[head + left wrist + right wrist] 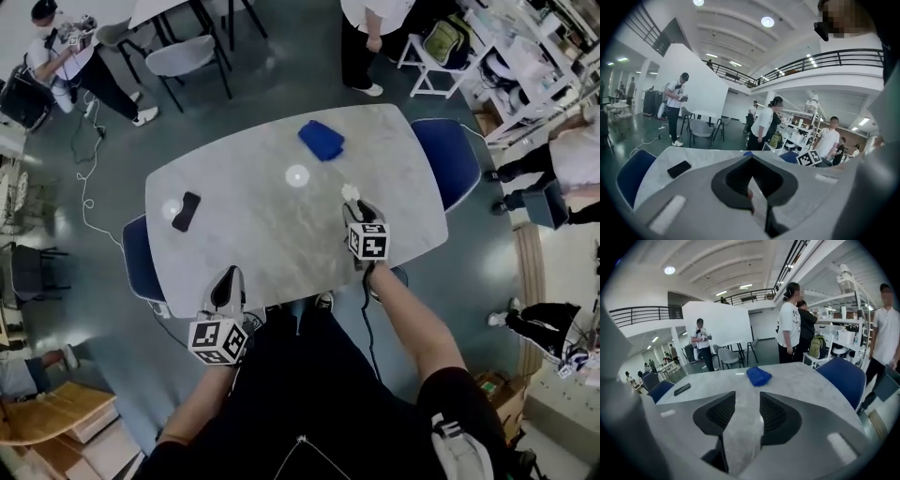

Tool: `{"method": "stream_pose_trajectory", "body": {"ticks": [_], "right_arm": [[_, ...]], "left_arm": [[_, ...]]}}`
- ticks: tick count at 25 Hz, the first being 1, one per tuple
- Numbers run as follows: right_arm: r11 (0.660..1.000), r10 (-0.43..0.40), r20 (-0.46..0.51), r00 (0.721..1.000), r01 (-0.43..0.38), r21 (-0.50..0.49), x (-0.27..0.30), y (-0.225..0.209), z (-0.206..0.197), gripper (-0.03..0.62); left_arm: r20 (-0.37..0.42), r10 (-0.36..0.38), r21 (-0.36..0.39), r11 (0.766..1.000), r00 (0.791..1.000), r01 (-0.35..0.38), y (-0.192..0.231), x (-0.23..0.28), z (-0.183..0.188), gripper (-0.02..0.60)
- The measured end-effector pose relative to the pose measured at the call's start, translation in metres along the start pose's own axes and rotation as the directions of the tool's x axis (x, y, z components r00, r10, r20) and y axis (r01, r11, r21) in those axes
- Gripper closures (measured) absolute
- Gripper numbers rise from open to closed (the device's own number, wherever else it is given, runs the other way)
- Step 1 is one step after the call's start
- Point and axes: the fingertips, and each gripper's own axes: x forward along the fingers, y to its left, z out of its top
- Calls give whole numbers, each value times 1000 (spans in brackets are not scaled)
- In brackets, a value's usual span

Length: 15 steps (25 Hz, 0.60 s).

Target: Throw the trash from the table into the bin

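Observation:
On the marble table [234, 244] a blue crumpled item [321, 140] lies at the far side, with a small white disc [297, 175] nearer the middle. My right gripper [350, 194] hangs over the table's right part. It points toward the blue item [758, 376] from well short of it. The right gripper [747, 397] is open, and only bare tabletop shows between its pads. My left gripper [226, 278] is at the table's near edge, far from both items. The left gripper [751, 161] has its jaws together and holds nothing. No bin is in view.
A black phone [186, 211] lies at the table's left beside a white round spot [172, 208]. Blue chairs stand at the right end [450, 155] and the left end [141, 258]. Grey chairs [183, 56] and several standing people are beyond the table.

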Motion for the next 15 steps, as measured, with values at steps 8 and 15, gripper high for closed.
{"method": "stream_pose_trajectory", "body": {"ticks": [8, 15], "right_arm": [[993, -101, -230, 968, 113, 39, 126, -86, -71, 250], [983, -179, -326, 928, 154, -102, 169, -84, -94, 373]], "left_arm": [[-84, 183, -44, 981, 980, -187, 41, -28, -52, 580], [-105, 233, -64, 969, 967, -240, 56, -41, -64, 580]]}}
